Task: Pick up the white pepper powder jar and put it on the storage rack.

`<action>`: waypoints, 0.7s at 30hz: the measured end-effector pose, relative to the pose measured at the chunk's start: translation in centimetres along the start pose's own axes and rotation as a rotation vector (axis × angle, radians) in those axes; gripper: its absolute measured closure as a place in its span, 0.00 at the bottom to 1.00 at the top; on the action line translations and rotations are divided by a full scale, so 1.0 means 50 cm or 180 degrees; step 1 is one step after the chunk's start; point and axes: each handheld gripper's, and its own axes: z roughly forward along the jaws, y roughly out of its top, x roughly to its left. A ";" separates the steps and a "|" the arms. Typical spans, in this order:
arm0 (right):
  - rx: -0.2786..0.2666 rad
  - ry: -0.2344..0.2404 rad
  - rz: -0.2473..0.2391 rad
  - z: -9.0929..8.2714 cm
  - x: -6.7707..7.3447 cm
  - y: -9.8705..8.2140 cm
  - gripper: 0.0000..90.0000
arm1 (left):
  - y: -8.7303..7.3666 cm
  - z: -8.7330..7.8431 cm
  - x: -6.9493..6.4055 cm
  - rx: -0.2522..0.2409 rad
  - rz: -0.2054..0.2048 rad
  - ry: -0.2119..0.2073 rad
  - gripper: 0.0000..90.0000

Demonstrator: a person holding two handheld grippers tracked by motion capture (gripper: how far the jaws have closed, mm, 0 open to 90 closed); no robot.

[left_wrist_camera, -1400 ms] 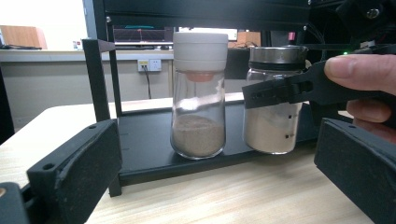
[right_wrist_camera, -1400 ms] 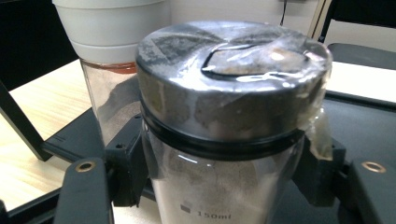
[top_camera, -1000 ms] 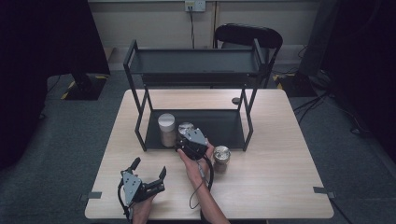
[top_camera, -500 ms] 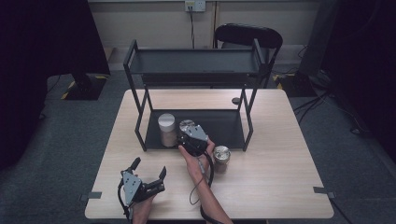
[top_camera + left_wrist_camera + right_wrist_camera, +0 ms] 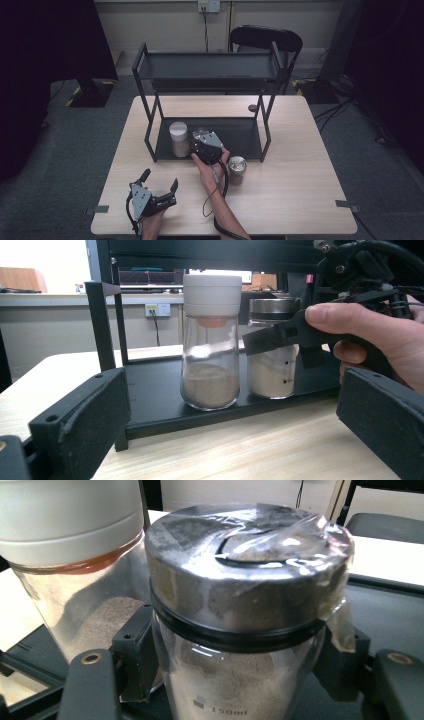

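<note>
Both forearms are bare, no sleeves. The left hand-held gripper (image 5: 159, 189) is black with a grey three-cornered plate; its jaws are thick, matte, with screw holes. A black cable loops from the right hand-held gripper (image 5: 204, 145) toward 6 o'clock.

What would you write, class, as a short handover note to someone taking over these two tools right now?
Right tool: jaws around the metal-lidded jar, which stands on the rack's bottom shelf; whether it is still gripped or just let go, I cannot tell.
Left tool: open, holding nothing, low over the table's near left part.
White-lidded jar: upright on the same shelf, beside the metal-lidded one.
Second metal-lidded jar: on the table in front of the rack.
Done: two jars on the shelf.
Left, probably: release and back out, then shelve the last jar.
</note>
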 end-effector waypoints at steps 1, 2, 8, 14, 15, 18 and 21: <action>0.0000 -0.0001 -0.0001 0.001 0.000 0.000 0.34 | 0.000 0.000 0.000 0.0000 0.0000 -0.0001 0.00; -0.0001 0.0006 -0.0002 0.003 -0.001 0.000 0.34 | 0.000 0.000 0.000 -0.0001 0.0000 -0.0002 0.00; 0.0025 -0.0013 0.0017 0.013 0.001 0.004 0.34 | 0.000 0.000 0.001 0.0000 0.0001 -0.0007 0.00; 0.0060 -0.0024 0.0001 0.021 0.001 0.006 0.34 | 0.000 0.000 0.001 -0.0002 -0.0002 -0.0007 0.00; 0.0060 -0.0024 0.0001 0.021 0.001 0.006 0.34 | 0.000 0.000 0.001 0.0000 0.0001 -0.0007 0.00; 0.0061 -0.0028 -0.0028 0.020 0.001 0.004 0.34 | 0.000 0.000 0.001 0.0003 0.0003 -0.0010 0.00; 0.0067 -0.0029 -0.0044 0.019 0.002 0.004 0.34 | 0.000 0.000 0.001 0.0001 0.0001 -0.0009 0.00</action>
